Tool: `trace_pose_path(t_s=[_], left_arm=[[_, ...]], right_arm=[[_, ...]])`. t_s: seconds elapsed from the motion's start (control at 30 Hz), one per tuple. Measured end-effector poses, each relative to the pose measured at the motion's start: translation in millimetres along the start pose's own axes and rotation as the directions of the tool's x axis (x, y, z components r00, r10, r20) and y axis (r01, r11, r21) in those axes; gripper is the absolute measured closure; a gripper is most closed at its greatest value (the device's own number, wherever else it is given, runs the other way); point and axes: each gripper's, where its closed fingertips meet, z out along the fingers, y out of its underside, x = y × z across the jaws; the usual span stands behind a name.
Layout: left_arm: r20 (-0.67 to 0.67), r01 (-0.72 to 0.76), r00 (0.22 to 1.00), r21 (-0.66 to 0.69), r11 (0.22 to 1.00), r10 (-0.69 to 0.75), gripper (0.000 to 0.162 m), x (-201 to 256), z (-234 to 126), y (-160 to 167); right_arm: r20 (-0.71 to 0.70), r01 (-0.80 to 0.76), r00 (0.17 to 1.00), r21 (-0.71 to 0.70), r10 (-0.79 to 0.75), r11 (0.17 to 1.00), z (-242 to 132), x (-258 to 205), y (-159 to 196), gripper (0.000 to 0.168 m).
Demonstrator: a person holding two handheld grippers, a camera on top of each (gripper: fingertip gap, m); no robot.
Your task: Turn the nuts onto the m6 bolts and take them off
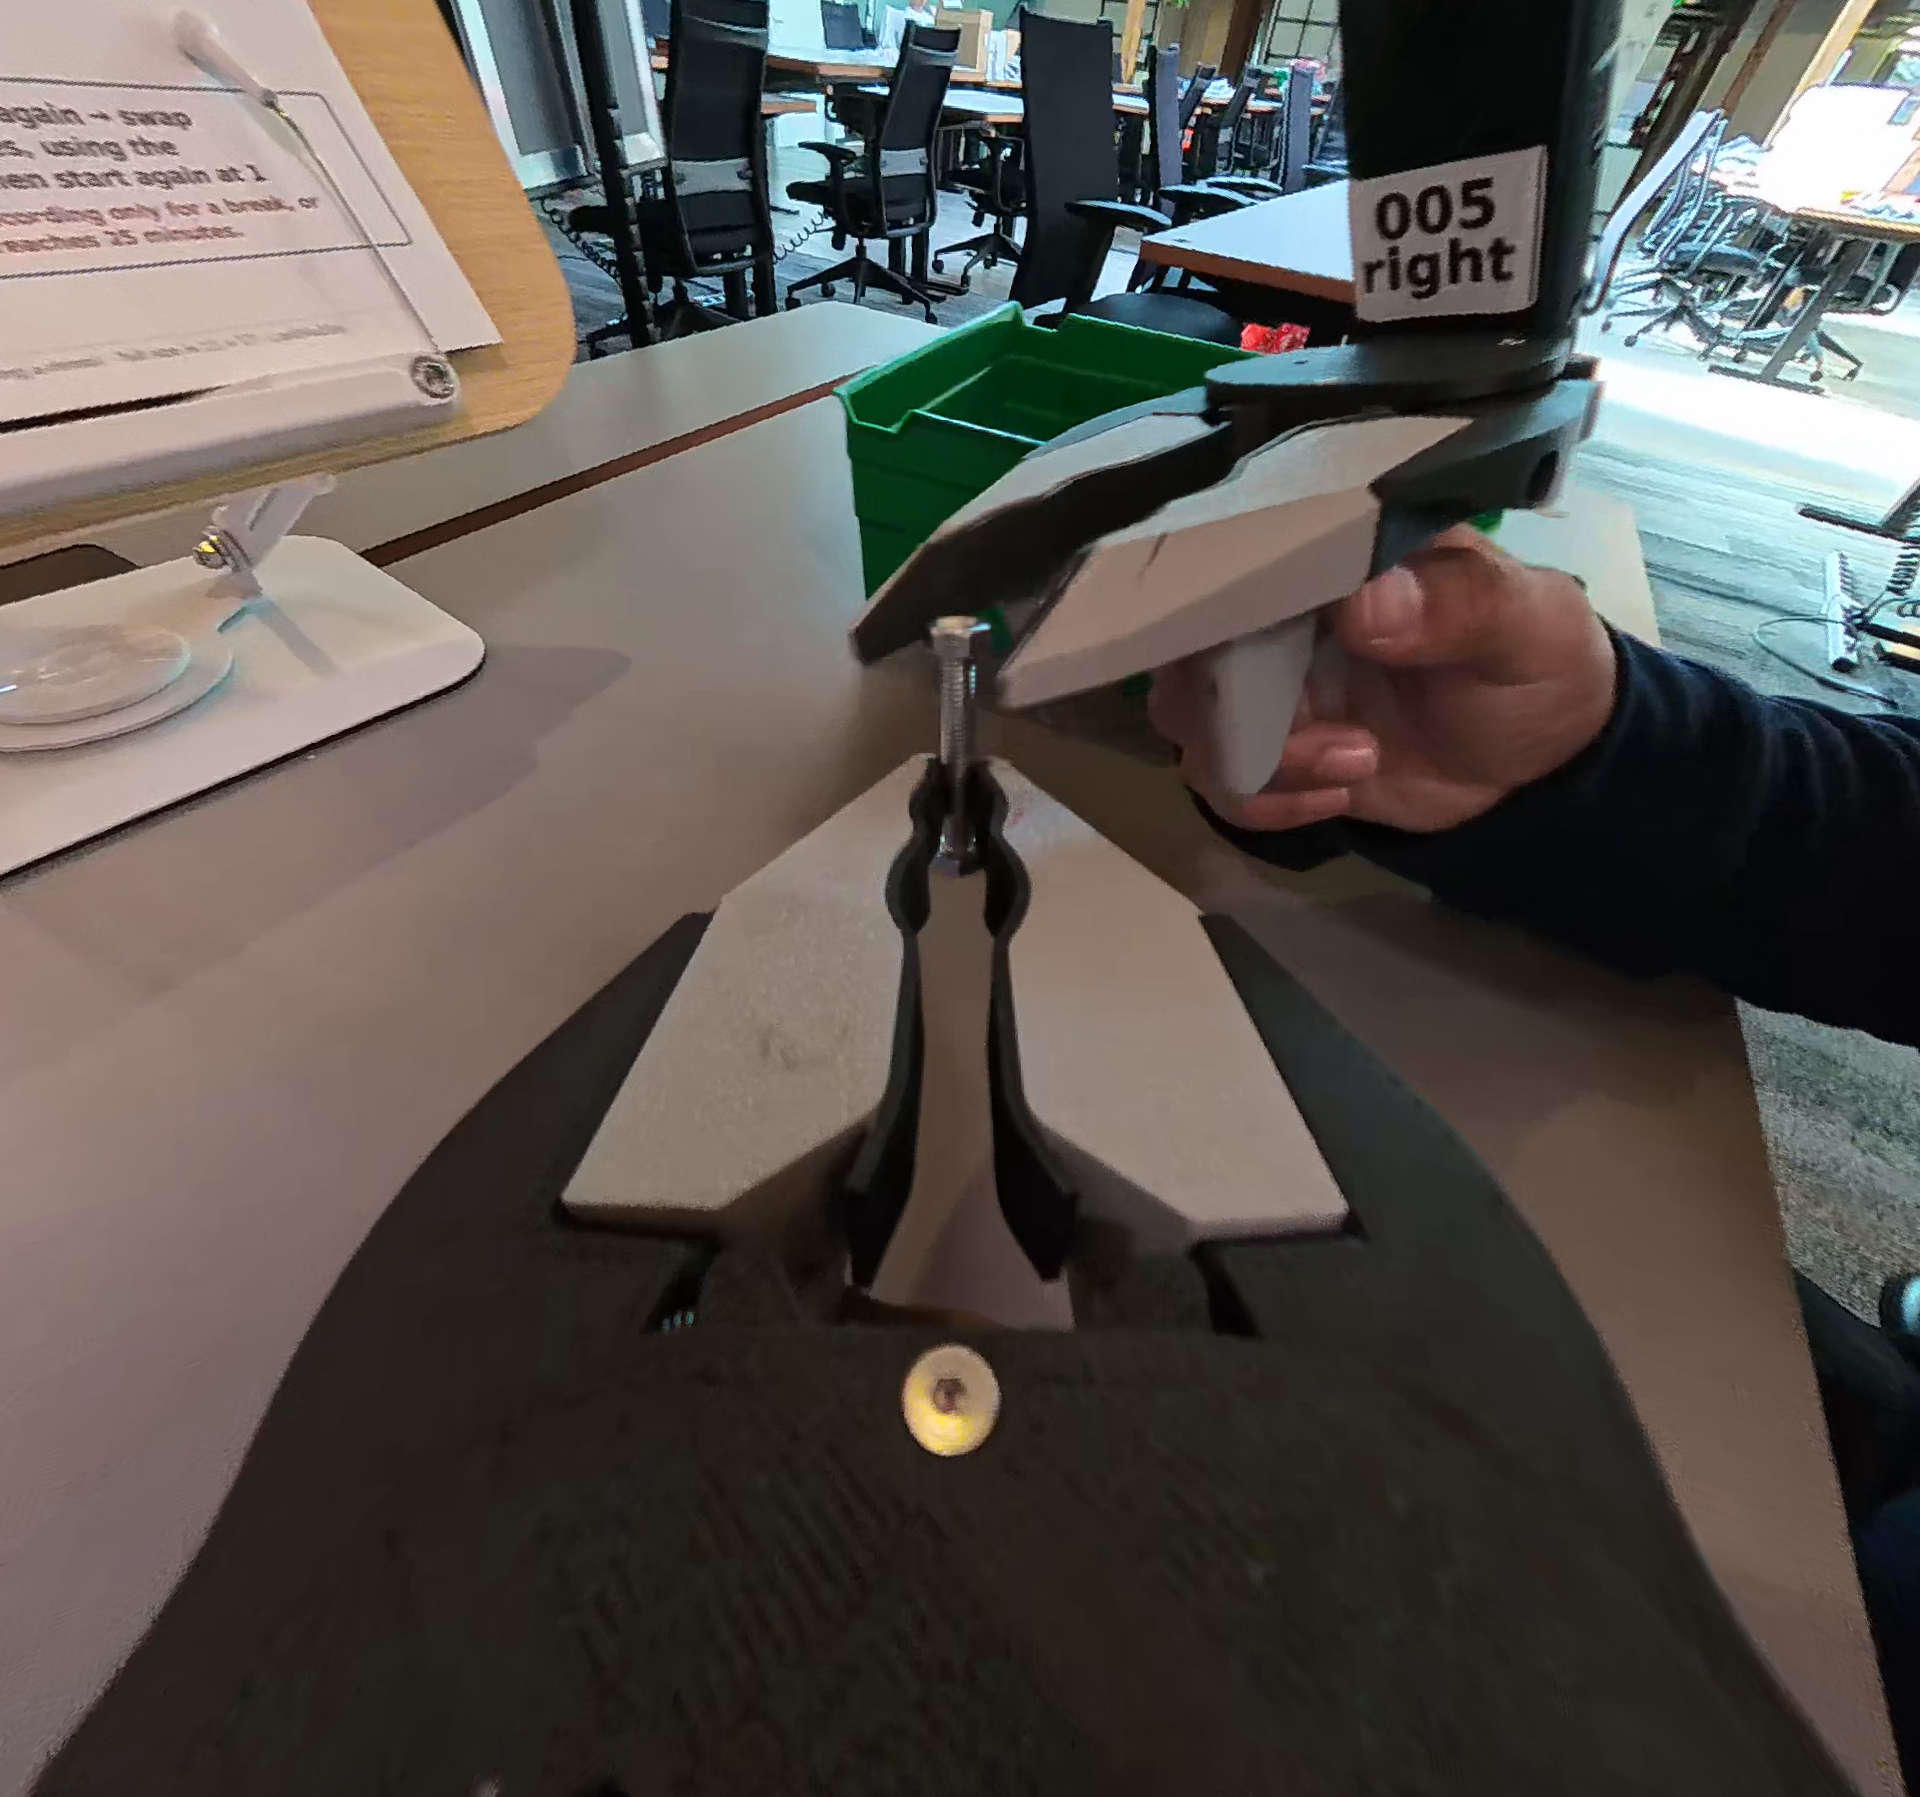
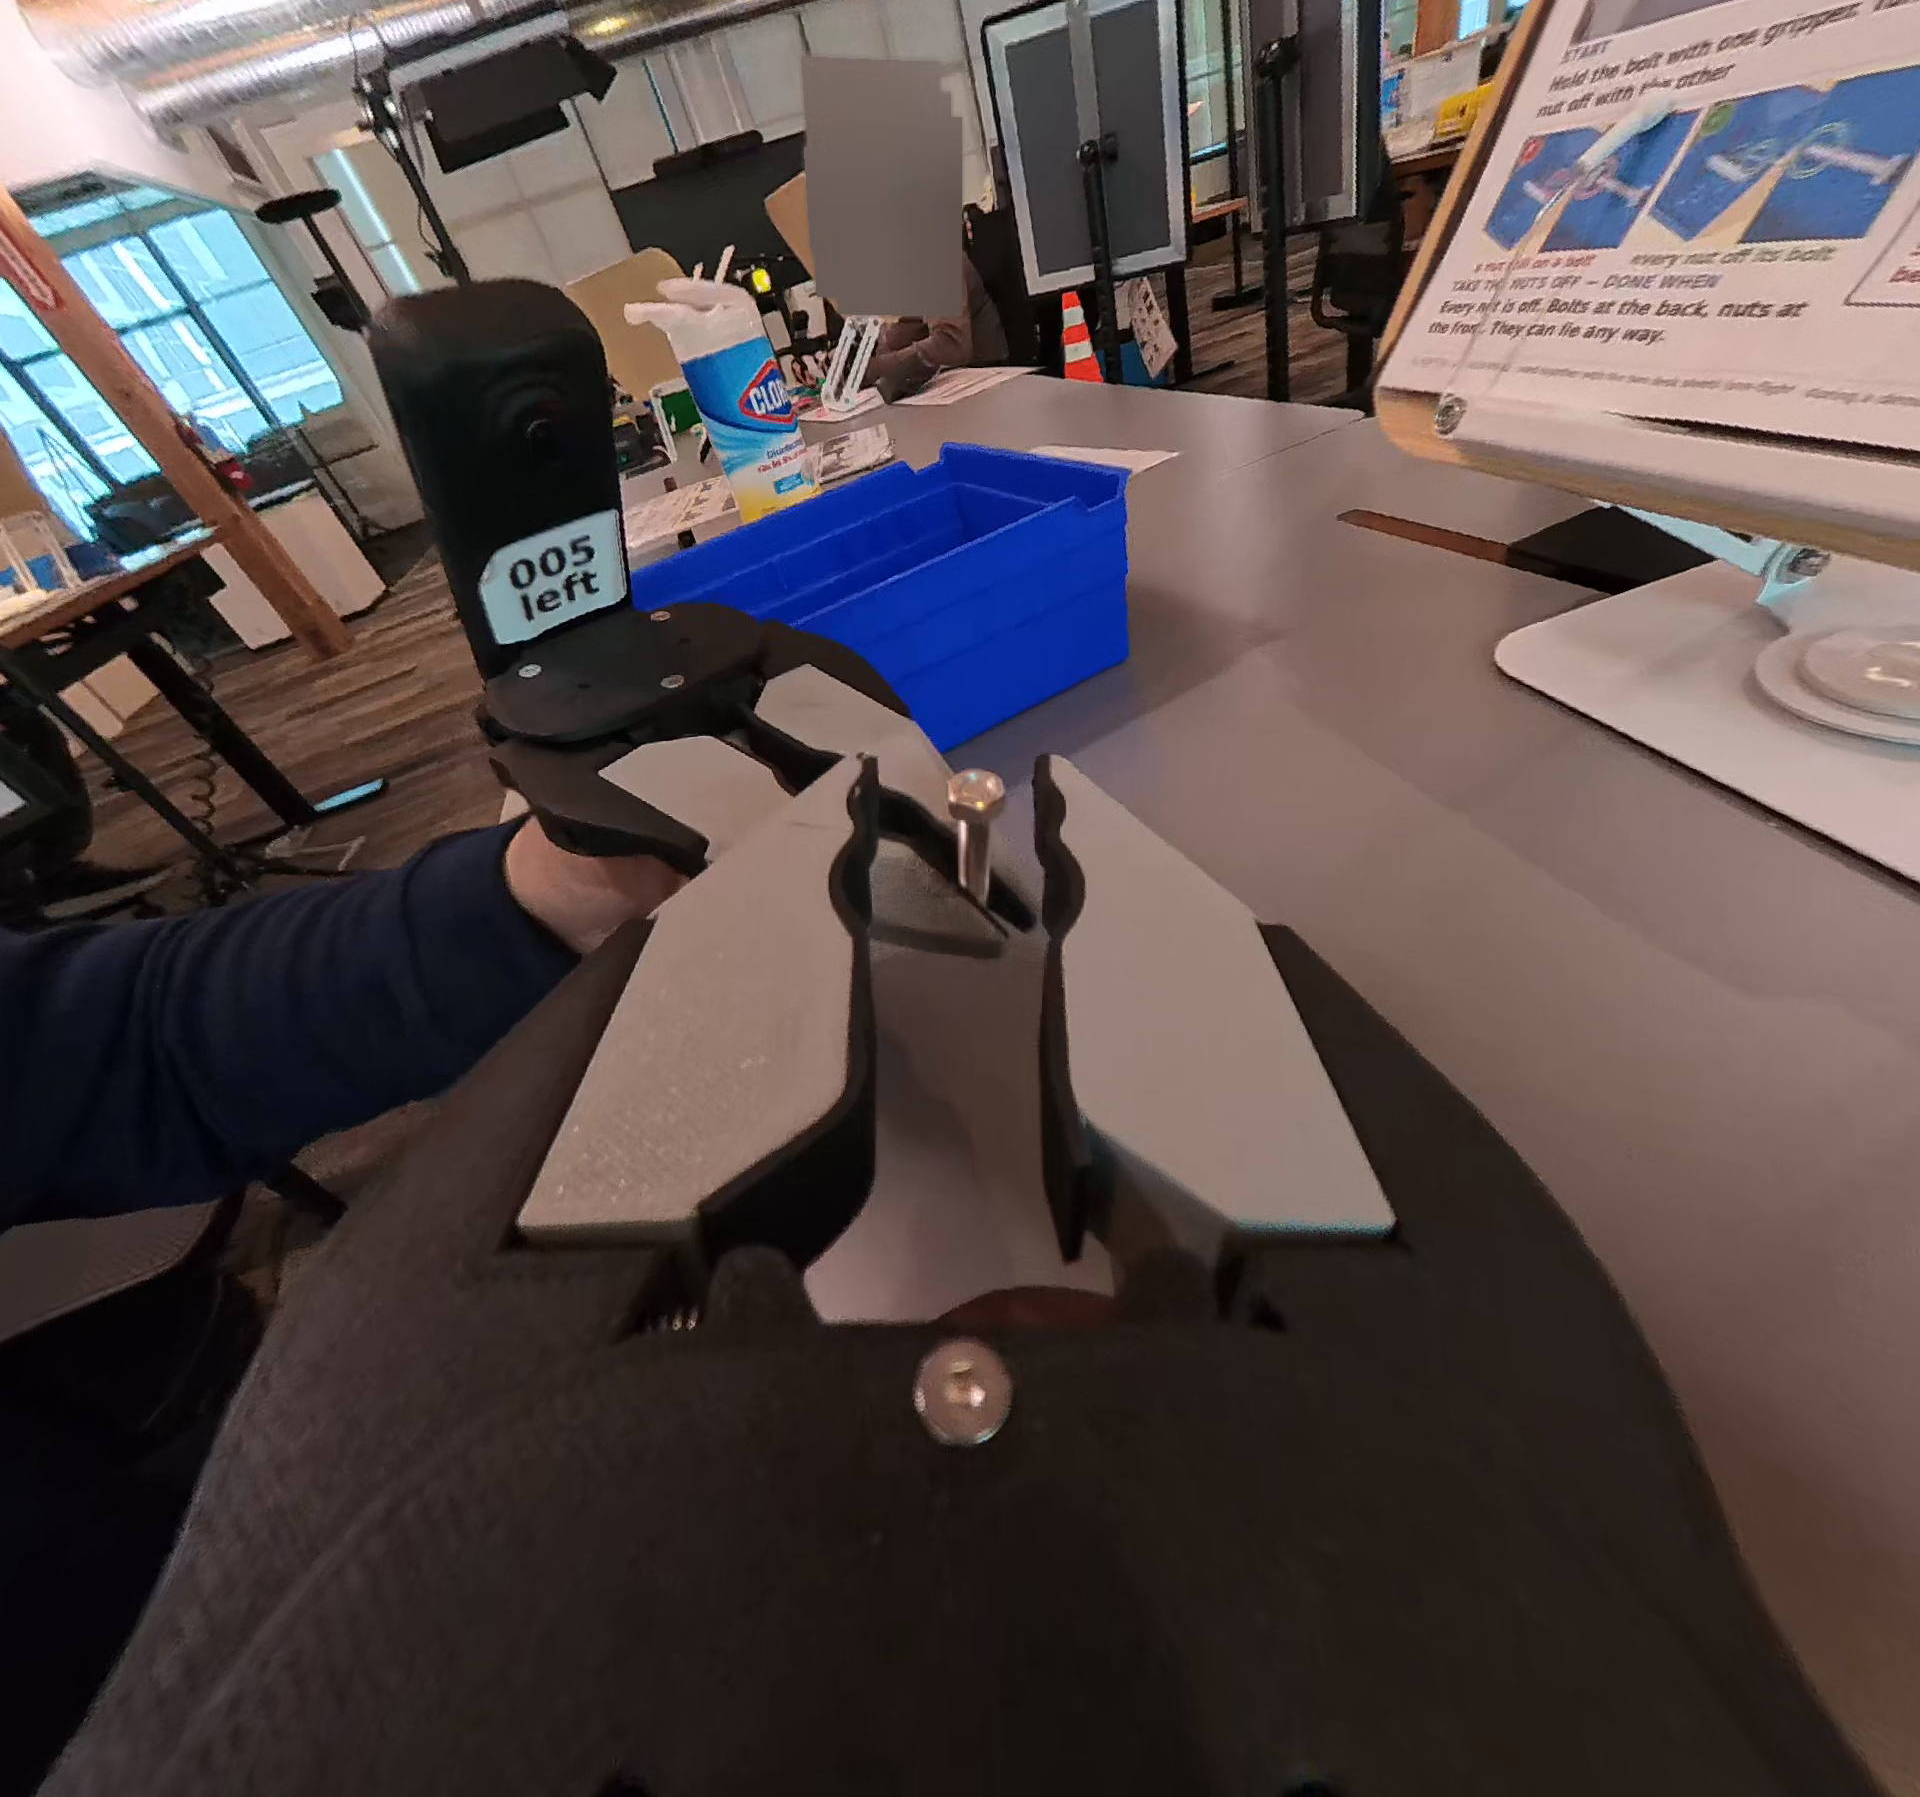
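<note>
A silver bolt [image 1: 953, 698] stands upright, head up, with a hex nut [image 1: 954, 859] on its lower end. My left gripper [image 1: 954, 812] is shut on the nut and holds the bolt above the grey table [image 1: 520, 916]. In the right wrist view the left gripper [image 2: 1003, 916] comes in from the left and grips the bottom of the bolt [image 2: 975, 828]. My right gripper [image 2: 951, 791] is open, its fingers either side of the bolt head with gaps showing. It reaches in from the upper right in the left wrist view [image 1: 935, 661].
A green bin [image 1: 935, 438] stands behind the right gripper. A blue bin [image 2: 935, 584] stands behind the left gripper, with a wipes canister [image 2: 748, 417] beyond it. An instruction board on a white stand [image 1: 208, 293] sits at the table's back; it also shows in the right wrist view [image 2: 1662, 293]. The tips of both grippers are at nearly the same place.
</note>
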Motion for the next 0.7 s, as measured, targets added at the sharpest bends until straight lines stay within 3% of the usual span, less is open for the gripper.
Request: trace_pose_path(t_s=[0.3, 0.7], left_arm=[[-0.035, -0.009, 0.999, -0.018, 1.000, 0.008, 0.160, 13.0, 6.9, 4.2], [0.032, 0.025, 0.999, 0.011, 1.000, -0.025, 0.160, -8.5, -1.1, -0.1]], right_arm=[[0.064, -0.033, 0.997, -0.004, 0.034, 0.999, 8.2, -10.9, 4.8, 0.145], [-0.003, -0.013, 1.000, 0.041, 0.013, 0.999, -10.4, 7.1, -9.7, 0.146]])
